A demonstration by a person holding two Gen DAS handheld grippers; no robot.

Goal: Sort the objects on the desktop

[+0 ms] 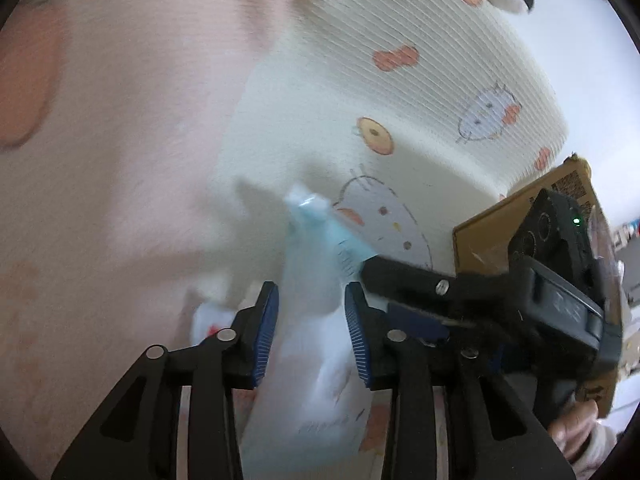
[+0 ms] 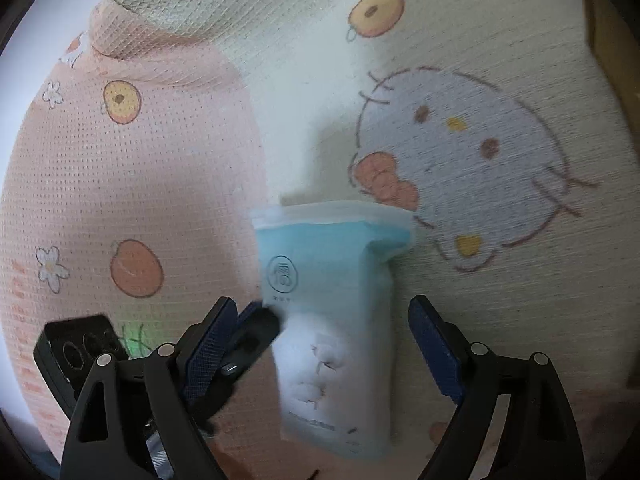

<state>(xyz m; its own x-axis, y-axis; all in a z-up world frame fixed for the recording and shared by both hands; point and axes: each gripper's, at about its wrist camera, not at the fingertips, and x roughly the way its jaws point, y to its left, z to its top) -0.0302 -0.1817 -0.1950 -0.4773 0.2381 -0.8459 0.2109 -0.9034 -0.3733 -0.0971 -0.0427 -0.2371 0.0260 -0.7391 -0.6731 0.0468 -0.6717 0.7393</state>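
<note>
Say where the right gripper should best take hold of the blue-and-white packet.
The white lower half of the packet, across its two long edges, approached square to the printed face. It is flat, soft and narrower than the right gripper's open jaws, which straddle it. The left gripper seems to pinch it at mid-height, so stay clear of those jaws.

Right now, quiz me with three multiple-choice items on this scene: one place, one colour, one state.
1. The packet is:
A. between the right gripper's fingers
B. in a bowl
C. under a book

2. The packet's top part is:
A. red
B. light blue
C. black

3. The right gripper is:
A. shut on the packet
B. open
C. out of view

Answers:
1. A, a finger stands on either side of it.
2. B, it is blue above white.
3. B, both pads stand clear of the packet.
</note>
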